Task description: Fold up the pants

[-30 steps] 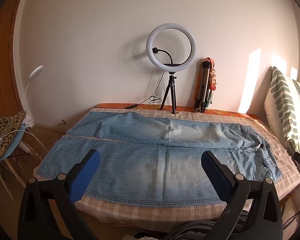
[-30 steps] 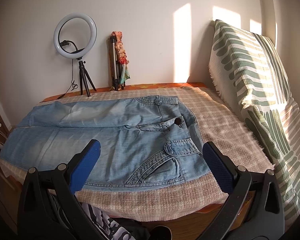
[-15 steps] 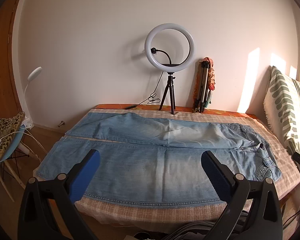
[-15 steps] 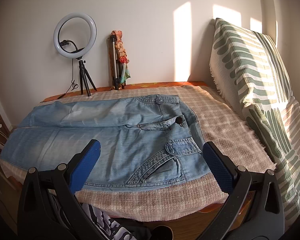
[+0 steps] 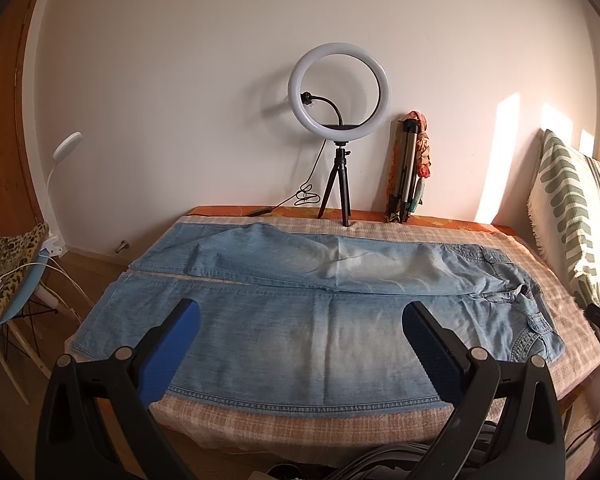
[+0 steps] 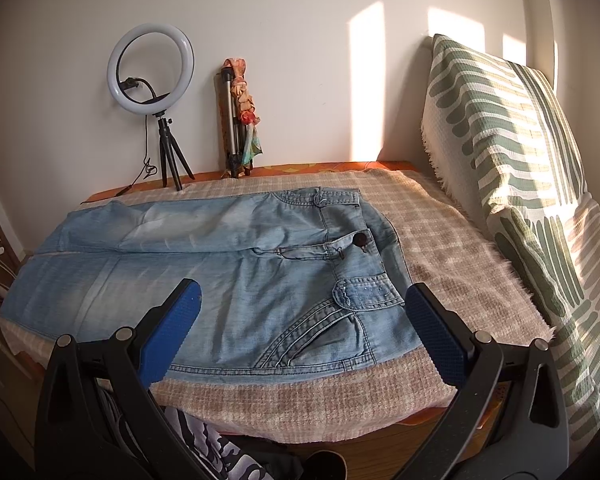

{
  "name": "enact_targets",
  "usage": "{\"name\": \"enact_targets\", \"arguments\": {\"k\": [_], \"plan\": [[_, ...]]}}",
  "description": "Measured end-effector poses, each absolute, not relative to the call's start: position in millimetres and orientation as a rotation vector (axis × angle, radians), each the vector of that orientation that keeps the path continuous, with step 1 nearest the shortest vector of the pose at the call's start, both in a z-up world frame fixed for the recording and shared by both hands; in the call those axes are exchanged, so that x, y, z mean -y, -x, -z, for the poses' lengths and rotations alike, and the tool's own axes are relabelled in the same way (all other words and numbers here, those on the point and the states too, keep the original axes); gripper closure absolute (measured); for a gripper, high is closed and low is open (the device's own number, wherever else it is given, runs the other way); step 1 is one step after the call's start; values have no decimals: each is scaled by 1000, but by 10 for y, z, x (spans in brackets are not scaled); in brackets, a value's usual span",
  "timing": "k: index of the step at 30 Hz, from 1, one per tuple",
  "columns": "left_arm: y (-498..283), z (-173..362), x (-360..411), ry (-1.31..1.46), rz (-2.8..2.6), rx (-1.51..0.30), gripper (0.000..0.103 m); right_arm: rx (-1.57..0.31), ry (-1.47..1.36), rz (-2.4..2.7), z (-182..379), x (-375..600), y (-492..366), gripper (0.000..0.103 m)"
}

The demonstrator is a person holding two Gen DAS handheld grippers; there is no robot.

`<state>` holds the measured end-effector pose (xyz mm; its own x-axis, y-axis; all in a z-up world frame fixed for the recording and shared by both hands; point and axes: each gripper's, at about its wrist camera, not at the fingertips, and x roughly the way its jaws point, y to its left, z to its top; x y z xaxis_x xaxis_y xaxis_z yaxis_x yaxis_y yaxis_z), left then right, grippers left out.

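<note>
Light blue jeans point(image 5: 300, 304) lie spread flat on a checked pink cloth on the table point(image 5: 284, 420), legs to the left, waist to the right. The right wrist view shows the waist end of the jeans point(image 6: 260, 280), with a dark button and a front pocket. My left gripper point(image 5: 300, 344) is open and empty, held above the near edge of the leg part. My right gripper point(image 6: 302, 328) is open and empty, held above the near edge by the pocket. Neither touches the jeans.
A ring light on a tripod point(image 5: 340, 120) and a folded tripod point(image 5: 408, 168) stand at the table's far edge against the wall. A green striped cushion point(image 6: 520, 184) leans at the right. A blue chair with a leopard cloth point(image 5: 8, 272) stands to the left.
Both grippers have drifted slightly; the scene shifts a little in both views. The jeans lie unmoved and both grippers stay open.
</note>
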<state>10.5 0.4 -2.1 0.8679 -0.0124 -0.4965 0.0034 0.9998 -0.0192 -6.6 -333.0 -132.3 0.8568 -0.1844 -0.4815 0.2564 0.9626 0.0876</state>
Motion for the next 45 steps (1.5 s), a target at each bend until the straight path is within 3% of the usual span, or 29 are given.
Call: {"name": "enact_targets", "arguments": {"k": [21,28,36,45], "plan": [[-224,134,-44,-4,-7,-550,1,-486,-133,214,1363,3284,-31,0],[-398,173,-227,-37,-33,-573,1,-472,-80,164,1140,3268,-176,0],[-728,207,-666,-44,-8,-609,1,-493,4,40,713,3141,-763,0],[-1566,308,-1207,-59,-19,-734,1,-577,6,-149,599,2984,-1862,0]]}}
